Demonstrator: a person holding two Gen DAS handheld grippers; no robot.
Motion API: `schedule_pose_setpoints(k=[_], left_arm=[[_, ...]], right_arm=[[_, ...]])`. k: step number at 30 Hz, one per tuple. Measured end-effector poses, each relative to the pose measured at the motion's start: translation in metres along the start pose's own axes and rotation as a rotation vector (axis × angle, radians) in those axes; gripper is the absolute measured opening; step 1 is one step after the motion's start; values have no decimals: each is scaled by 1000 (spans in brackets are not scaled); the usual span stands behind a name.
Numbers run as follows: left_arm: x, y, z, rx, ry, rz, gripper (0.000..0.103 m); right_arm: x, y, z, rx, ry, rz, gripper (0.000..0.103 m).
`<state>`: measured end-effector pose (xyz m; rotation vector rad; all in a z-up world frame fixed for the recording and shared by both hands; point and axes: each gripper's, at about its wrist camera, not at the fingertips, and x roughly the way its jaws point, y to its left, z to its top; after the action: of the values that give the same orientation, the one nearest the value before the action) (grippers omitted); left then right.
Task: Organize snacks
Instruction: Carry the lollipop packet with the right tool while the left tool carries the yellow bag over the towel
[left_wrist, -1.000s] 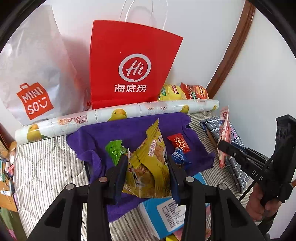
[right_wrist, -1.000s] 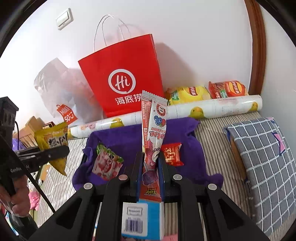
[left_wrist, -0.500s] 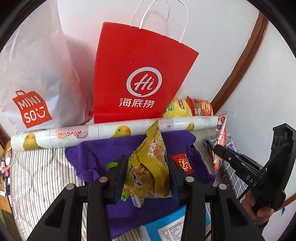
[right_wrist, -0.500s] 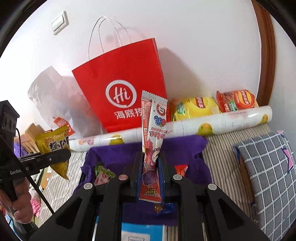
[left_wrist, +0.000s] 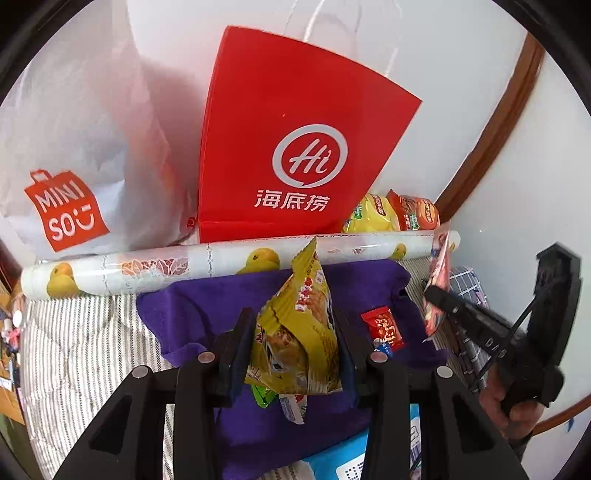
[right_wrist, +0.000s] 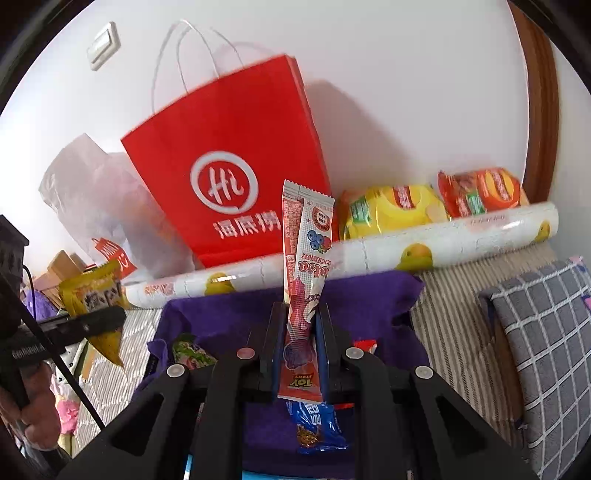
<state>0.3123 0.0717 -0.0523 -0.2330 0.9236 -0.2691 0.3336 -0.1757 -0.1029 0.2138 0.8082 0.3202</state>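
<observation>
Yellow snack packet (left_wrist: 295, 343) clamped in left hand-held gripper (left_wrist: 295, 350); right hand-held gripper (right_wrist: 299, 354) grips pink stick sachet (right_wrist: 304, 280).

The red paper bag (left_wrist: 295, 147) carries a white "Hi" logo above the Chinese characters 海底捞. The white plastic bag (left_wrist: 74, 129) shows "MINISO" on an orange shopping-bag emblem. The long pink snack stick (right_wrist: 304, 280) reads "TOY STORY" near its lower end.
</observation>
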Motion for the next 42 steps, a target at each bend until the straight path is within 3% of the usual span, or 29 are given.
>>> schedule_pose_setpoints(k=[6, 23, 42], left_arm=[[12, 3, -2, -26, 32, -49, 39], [46, -31, -16, 32, 109, -123, 39], [66, -43, -21, 44, 168, -117, 39]], right_arm=[[20, -12, -12, 17, 58, -7, 16], [33, -15, -28, 10, 122, 11, 16], [45, -8, -34, -26, 174, 8, 16]])
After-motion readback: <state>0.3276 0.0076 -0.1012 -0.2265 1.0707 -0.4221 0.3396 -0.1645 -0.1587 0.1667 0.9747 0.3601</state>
